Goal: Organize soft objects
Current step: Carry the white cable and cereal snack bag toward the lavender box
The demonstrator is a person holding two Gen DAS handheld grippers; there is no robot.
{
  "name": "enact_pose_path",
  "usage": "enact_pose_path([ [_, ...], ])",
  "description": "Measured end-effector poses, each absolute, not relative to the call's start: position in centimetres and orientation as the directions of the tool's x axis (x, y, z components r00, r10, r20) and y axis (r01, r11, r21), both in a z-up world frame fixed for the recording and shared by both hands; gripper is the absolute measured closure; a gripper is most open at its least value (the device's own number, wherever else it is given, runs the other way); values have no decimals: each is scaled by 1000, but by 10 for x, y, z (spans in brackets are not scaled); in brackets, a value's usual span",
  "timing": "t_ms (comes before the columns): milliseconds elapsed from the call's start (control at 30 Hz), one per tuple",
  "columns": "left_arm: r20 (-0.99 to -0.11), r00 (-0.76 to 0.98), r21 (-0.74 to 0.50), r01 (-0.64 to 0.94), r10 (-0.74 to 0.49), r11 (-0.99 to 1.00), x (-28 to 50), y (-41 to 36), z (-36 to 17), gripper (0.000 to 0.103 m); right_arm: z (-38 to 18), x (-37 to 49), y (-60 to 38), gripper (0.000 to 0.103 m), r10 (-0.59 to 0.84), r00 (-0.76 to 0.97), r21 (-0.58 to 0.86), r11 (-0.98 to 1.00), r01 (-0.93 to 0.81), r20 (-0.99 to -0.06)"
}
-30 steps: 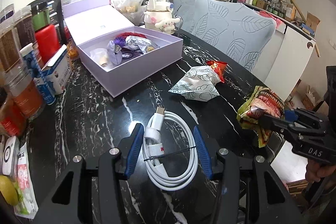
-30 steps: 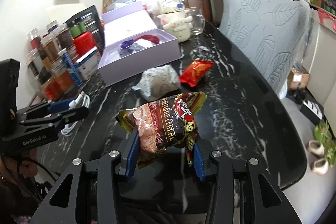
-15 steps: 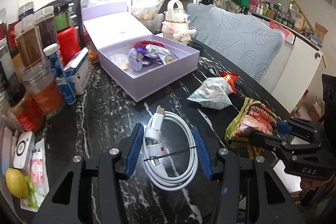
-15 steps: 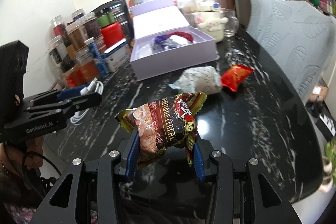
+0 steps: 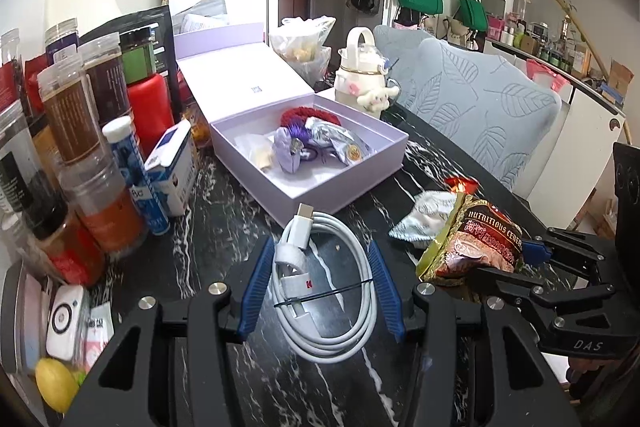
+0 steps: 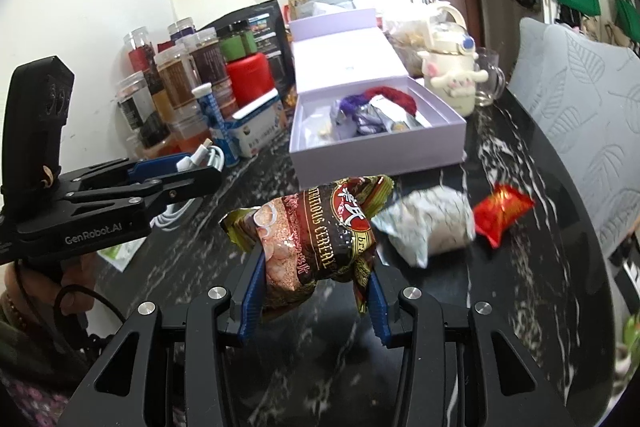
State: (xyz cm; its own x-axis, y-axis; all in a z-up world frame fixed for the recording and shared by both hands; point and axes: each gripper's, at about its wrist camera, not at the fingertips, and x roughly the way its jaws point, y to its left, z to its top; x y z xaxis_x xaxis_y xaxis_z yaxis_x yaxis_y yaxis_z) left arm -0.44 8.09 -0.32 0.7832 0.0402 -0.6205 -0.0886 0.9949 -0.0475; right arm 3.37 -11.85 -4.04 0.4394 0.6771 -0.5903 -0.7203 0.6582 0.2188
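Right gripper: clenched on a brown cereal packet, carried clear of the black marble table; left gripper: fingers closed against a coiled white cable, grasped and likewise lifted. Ahead of both at about 12 o'clock stands the open lilac box, already holding several soft items, with a pale crumpled packet and a red packet lying at roughly 2 o'clock of the right gripper. Handling advice, as judgement: bring each load over the box's near wall, lower it inside onto free floor before releasing, and send the grippers in one at a time to avoid a clash.
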Motion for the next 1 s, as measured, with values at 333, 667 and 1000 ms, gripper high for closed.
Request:
enact_pose_path([
  [333,-595,803,-53,-71,26,996,27,96,13,54,-27,59,-100,60,695,435,226,644,-731,-573],
  [667,-563,826,-35,-64,33,997,60,113,27,54,-5,90,-83,60,705,451,200,634,-747,-548],
  [1000,-525,851,-36,-65,36,997,92,127,43,54,20,126,-67,60,696,491,156,645,-748,-523],
])
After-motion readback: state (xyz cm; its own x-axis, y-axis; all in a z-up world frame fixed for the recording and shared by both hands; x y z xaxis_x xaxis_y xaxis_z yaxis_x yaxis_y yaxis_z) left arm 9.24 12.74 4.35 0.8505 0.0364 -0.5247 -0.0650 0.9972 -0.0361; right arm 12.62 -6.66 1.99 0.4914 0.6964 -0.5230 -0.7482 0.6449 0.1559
